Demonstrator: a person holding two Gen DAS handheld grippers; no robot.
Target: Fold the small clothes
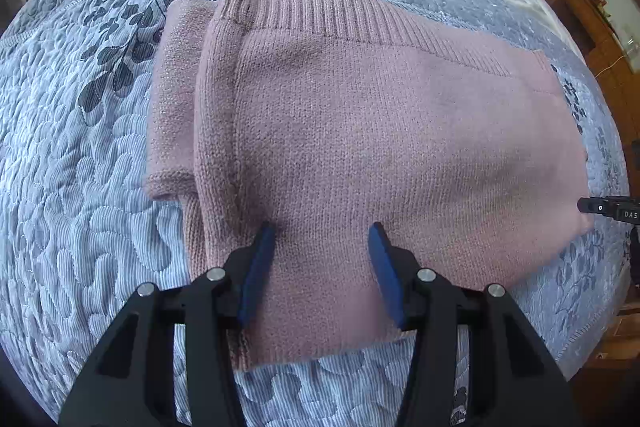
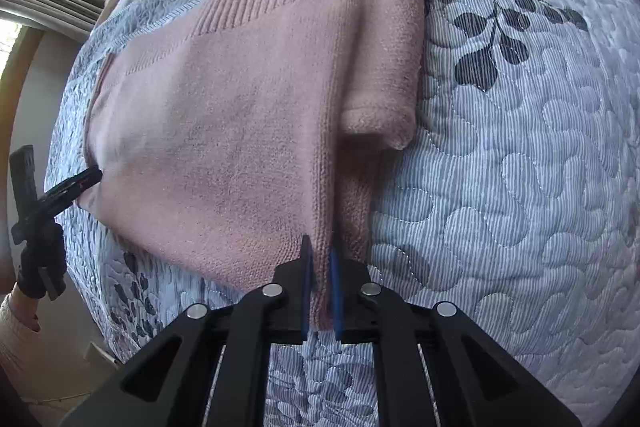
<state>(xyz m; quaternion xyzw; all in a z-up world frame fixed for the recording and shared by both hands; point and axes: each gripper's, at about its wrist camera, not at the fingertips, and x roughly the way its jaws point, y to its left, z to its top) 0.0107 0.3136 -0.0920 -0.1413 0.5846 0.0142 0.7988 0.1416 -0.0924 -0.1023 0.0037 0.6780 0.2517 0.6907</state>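
A pink knitted sweater (image 1: 360, 127) lies flat on the bed, on a grey-blue quilted cover (image 1: 80, 207) with a dark leaf print. Its ribbed band (image 1: 320, 11) is on the far side, and one sleeve (image 1: 176, 87) is folded along the side of the body, lying on the quilt.

The left gripper (image 1: 322, 231) is over the near edge of the sweater. Its two blue pads (image 1: 260, 267) stand well apart, and the pink knit fills the space between them. They are not pressed on it. In the view from this gripper the folded sleeve is to the left of it, and the long edge of the body runs just beside the left pad.

The right gripper (image 2: 320, 247) has its blue pads drawn together, with a fold of the sweater's edge clamped between them at the near side. In the view from this gripper the sleeve lies just to the right of the clamped edge, and the body of the sweater spreads away to the left and far side.

At the far left of that same view the other tool, held in a black-gloved hand (image 2: 40, 267), touches a corner of the sweater. From there I cannot tell how its jaws stand.
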